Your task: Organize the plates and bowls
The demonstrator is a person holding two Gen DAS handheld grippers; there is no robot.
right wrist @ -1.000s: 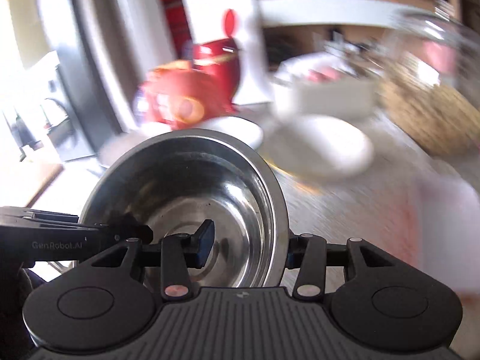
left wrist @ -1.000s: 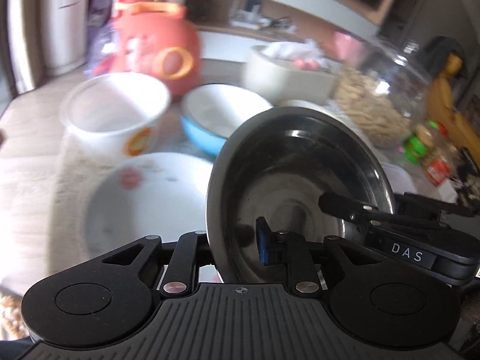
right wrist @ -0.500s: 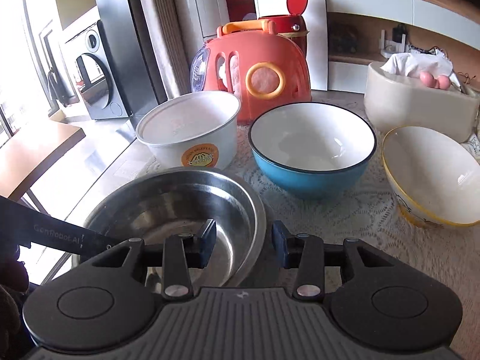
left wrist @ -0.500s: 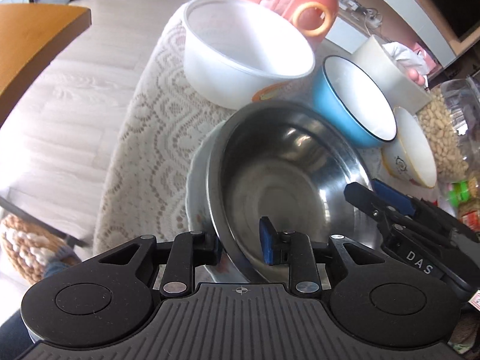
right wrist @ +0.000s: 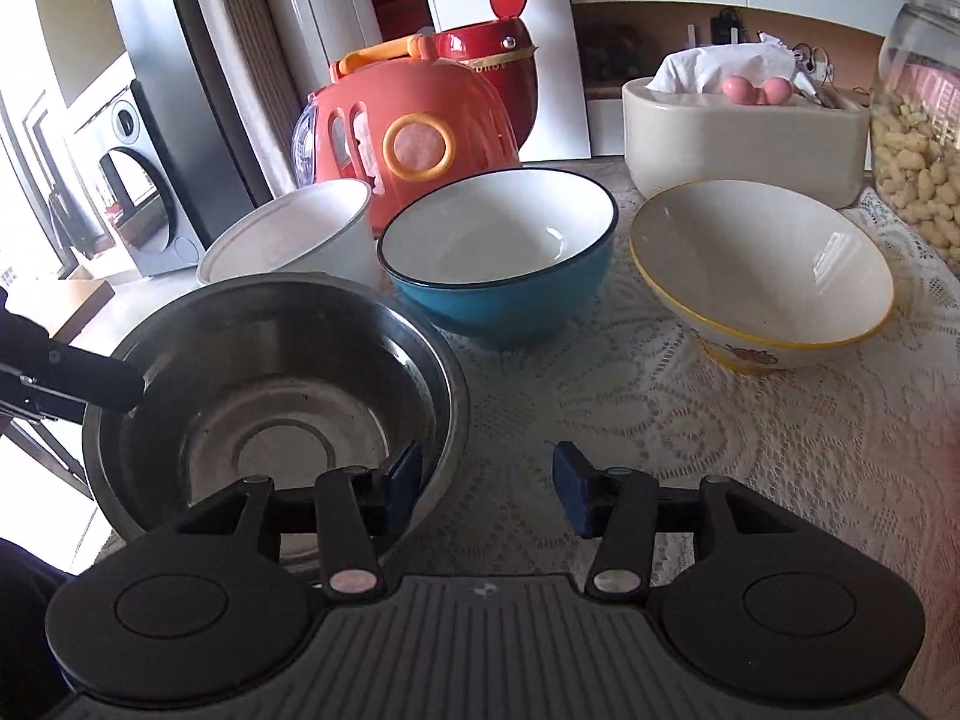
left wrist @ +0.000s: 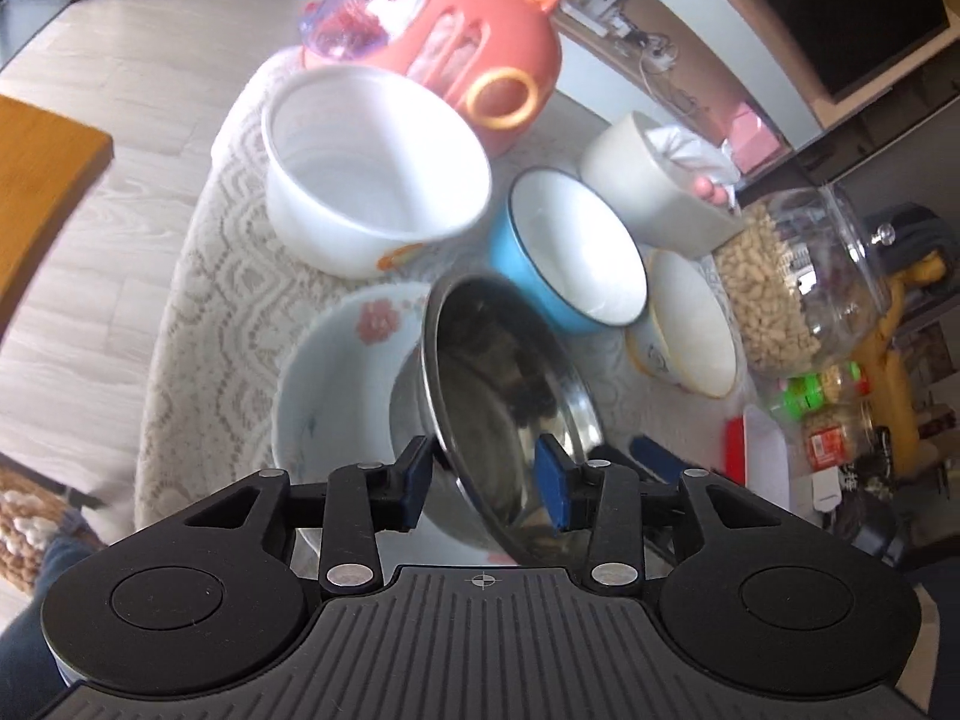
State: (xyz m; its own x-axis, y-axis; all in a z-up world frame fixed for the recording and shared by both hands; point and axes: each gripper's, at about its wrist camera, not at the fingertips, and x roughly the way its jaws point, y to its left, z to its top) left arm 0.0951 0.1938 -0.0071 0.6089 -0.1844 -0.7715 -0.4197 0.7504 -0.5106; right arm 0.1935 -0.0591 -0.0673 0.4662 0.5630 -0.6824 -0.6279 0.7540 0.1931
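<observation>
A steel bowl (left wrist: 504,396) sits inside a white floral bowl (left wrist: 336,384) near the table's front left; it also shows in the right wrist view (right wrist: 264,396). My left gripper (left wrist: 485,480) is open, its fingers straddling the steel bowl's near rim without gripping it. My right gripper (right wrist: 486,489) is open, its left finger inside the steel bowl's right rim. Behind stand a tall white bowl (left wrist: 372,174), a blue bowl (right wrist: 498,252) and a yellow-rimmed bowl (right wrist: 762,276).
An orange toy case (right wrist: 414,138), a cream tissue box (right wrist: 744,126) and a glass jar of peanuts (right wrist: 918,120) stand at the back on the lace tablecloth (right wrist: 690,420). Small bottles (left wrist: 834,420) stand at the right. The table edge is at the left, over the wooden floor.
Both grippers carried the steel bowl down into the white floral bowl, then opened and let go of its rim. The left gripper has tilted upward.
</observation>
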